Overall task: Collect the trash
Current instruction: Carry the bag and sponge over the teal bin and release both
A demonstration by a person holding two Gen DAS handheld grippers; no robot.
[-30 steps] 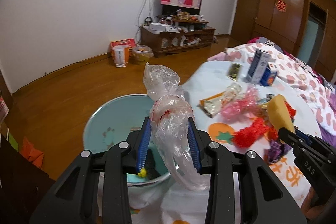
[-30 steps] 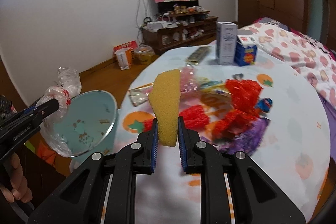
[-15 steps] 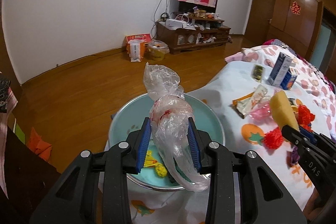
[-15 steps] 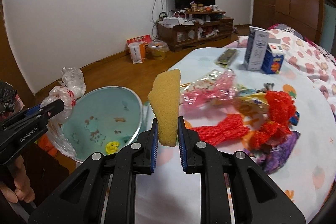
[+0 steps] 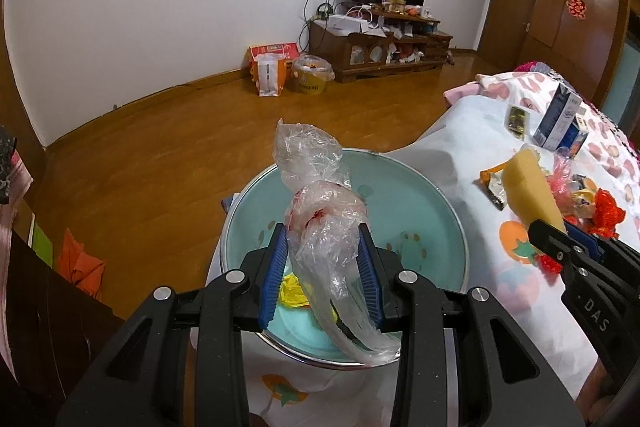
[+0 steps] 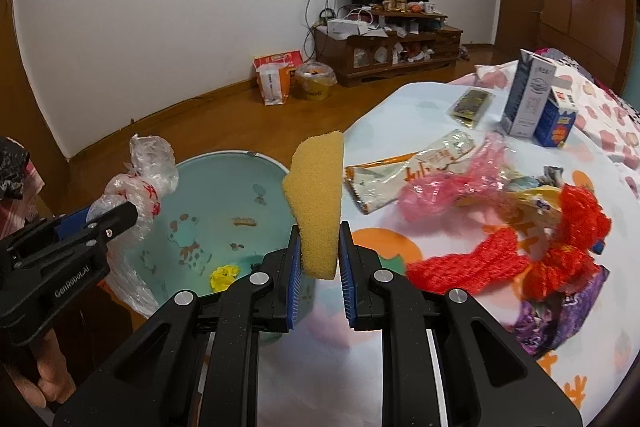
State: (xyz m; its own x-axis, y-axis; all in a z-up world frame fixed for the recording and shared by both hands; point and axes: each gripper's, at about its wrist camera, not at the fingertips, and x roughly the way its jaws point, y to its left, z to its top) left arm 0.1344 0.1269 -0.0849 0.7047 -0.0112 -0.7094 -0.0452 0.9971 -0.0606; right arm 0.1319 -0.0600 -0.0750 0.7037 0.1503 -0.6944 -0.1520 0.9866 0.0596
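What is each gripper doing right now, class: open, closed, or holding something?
Left gripper: closed on the crumpled plastic bag, above the teal basin.
Right gripper: closed on the yellow sponge.

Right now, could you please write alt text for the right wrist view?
The right claw grips a yellow sponge upright beside a teal basin; the left claw holds a crumpled plastic bag over it, with wrappers littering the table.
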